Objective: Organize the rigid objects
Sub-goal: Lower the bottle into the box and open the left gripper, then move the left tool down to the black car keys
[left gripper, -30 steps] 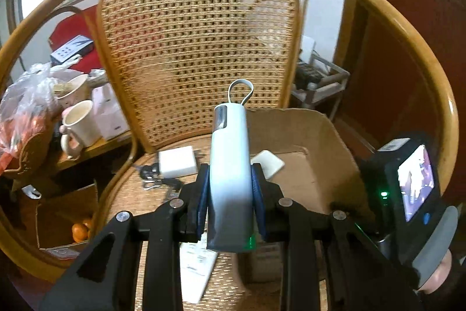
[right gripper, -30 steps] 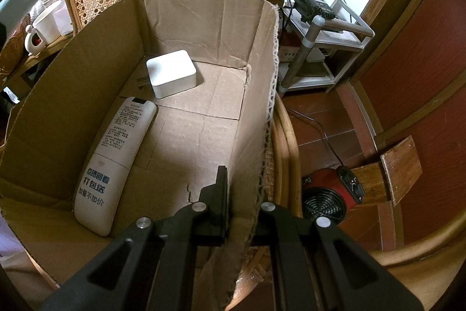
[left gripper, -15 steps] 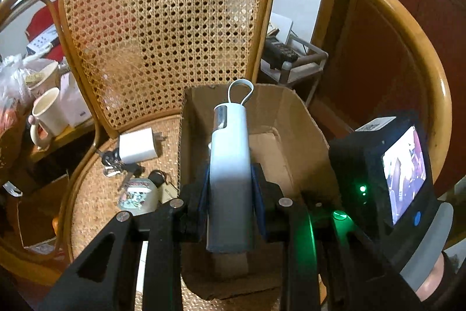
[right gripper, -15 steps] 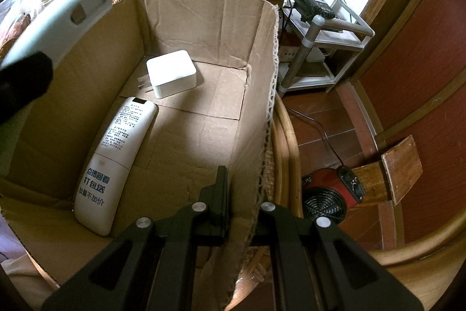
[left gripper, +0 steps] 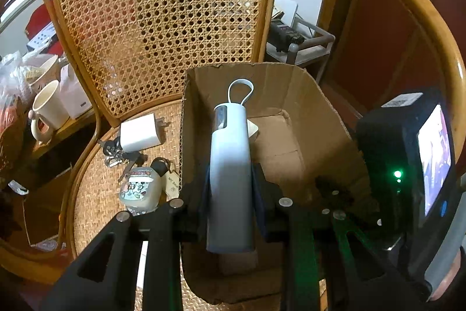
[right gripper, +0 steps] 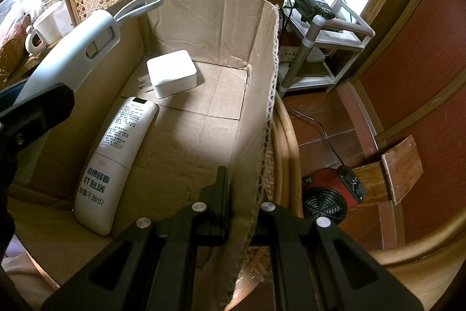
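Mid-placement: carrying one more rigid item into the cardboard box (right gripper: pixel 201 19) standing on the cane chair seat (left gripper: pixel 96 188).

Left gripper (left gripper: pixel 230 188) clamped on a pale blue-white power bank (left gripper: pixel 230 174) with a loop strap at its far end, held lengthwise between the pads, hovering above the box's open top near the left wall. Same power bank (right gripper: pixel 75 48) visible from the right wrist view, tilted above the left rim, not yet touching the floor of the box.

Right gripper (right gripper: pixel 241 206) closed narrowly on the box's right wall, one finger inside and one outside, apparently steadying the box.

Already inside: a white remote control (right gripper: pixel 116 162) lying along the left side, and a white plug adapter (right gripper: pixel 171 73) toward the far end, near the remote's tip.

Waiting outside on the seat, left of the box: a second white charger (left gripper: pixel 141 133), a bunch of keys (left gripper: pixel 122 156) and a small printed case (left gripper: pixel 139 190).

Next, probably: lowering the power bank into the bare cardboard right of the remote, then parting the pads only once it rests. Worth watching: the loop strap catching the rim, and the long body landing across the remote rather than beside it.
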The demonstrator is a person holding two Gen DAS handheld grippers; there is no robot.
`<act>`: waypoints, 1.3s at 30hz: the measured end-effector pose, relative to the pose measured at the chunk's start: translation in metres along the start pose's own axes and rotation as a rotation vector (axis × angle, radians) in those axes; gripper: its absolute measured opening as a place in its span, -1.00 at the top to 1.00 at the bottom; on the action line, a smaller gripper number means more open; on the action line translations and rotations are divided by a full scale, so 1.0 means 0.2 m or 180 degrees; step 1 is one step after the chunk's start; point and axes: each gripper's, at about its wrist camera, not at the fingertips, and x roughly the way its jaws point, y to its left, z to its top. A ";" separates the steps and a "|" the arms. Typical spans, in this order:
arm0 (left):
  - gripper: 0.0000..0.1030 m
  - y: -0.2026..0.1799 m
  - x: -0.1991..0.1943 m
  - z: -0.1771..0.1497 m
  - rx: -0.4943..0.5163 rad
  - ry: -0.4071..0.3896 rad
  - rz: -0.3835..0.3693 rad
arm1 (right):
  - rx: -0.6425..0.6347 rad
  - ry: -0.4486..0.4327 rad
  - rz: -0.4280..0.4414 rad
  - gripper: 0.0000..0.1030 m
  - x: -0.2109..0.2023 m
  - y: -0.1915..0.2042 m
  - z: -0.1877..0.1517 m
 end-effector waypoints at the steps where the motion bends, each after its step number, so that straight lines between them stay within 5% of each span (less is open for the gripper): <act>1: 0.49 0.01 0.00 0.00 -0.0053 0.0013 -0.0026 | 0.0000 0.0000 0.0001 0.84 0.00 0.00 0.00; 8: 0.37 0.04 -0.08 0.01 -0.0016 -0.0293 0.0071 | 0.0004 0.0006 0.0016 0.84 0.00 0.00 0.00; 12: -0.55 0.05 -0.09 0.02 0.0046 -0.0365 0.0250 | 0.0017 0.0014 0.0037 0.84 0.01 -0.01 -0.01; 18: -0.89 0.15 -0.11 0.06 -0.0052 -0.0517 0.0504 | 0.0022 0.0005 0.0031 0.84 0.01 0.00 -0.01; 27: -0.95 0.45 -0.01 0.12 -0.0430 -0.0482 0.0811 | 0.0029 0.0001 0.0031 0.84 0.00 0.00 -0.01; 39: -0.95 0.78 0.29 0.14 -0.0656 -0.0245 0.0865 | 0.0024 0.0002 0.0030 0.84 0.00 0.00 -0.02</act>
